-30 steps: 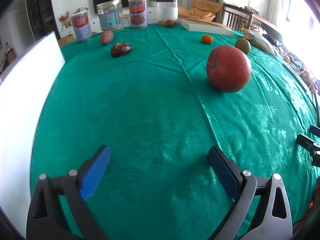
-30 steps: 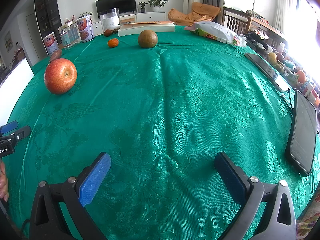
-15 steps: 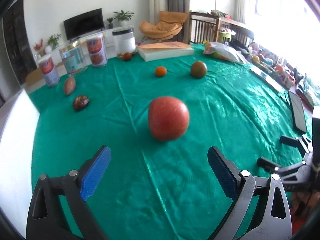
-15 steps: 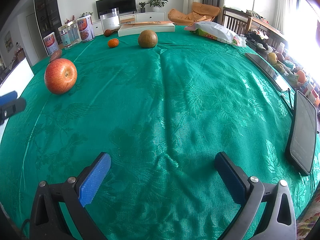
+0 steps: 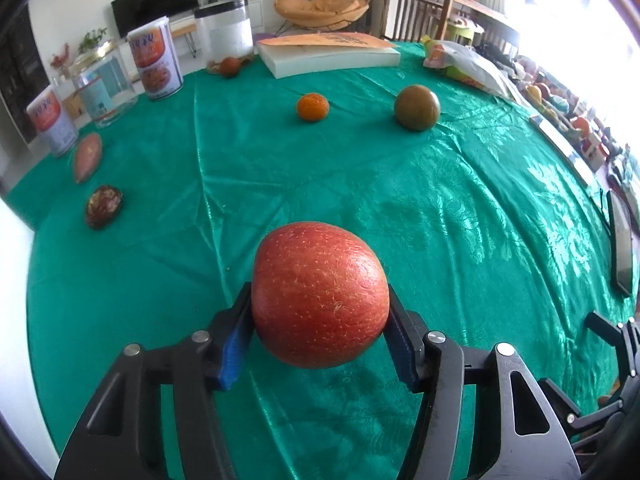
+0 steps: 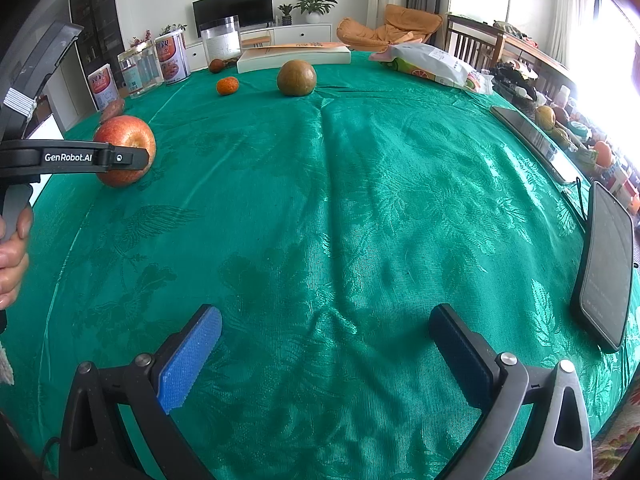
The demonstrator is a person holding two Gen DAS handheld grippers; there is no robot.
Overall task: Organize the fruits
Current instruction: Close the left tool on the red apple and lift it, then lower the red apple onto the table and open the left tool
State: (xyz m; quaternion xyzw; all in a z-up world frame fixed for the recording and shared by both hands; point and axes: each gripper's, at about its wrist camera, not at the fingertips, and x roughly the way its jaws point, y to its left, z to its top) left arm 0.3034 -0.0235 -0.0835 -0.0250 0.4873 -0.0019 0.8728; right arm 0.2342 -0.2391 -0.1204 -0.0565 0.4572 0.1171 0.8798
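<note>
My left gripper (image 5: 320,340) is shut on a big red apple (image 5: 320,294), both blue pads against its sides, on or just above the green tablecloth (image 5: 440,220). The apple also shows in the right wrist view (image 6: 125,150), with the left gripper's finger across it. Beyond lie a small orange (image 5: 313,107), a round green-brown fruit (image 5: 417,107), a dark brown fruit (image 5: 103,206) and a reddish sweet potato (image 5: 87,157). My right gripper (image 6: 326,352) is open and empty above the cloth near the front edge.
Tins (image 5: 156,64) and clear jars (image 5: 225,32) stand at the far left, with a small brown fruit (image 5: 230,66) beside them. A thick book (image 5: 328,54) and a snack bag (image 5: 468,64) lie at the back. A phone (image 6: 606,272) lies at the right edge.
My left gripper swung right towards the apple, moved up to it and shut on it. The right gripper has not moved.
</note>
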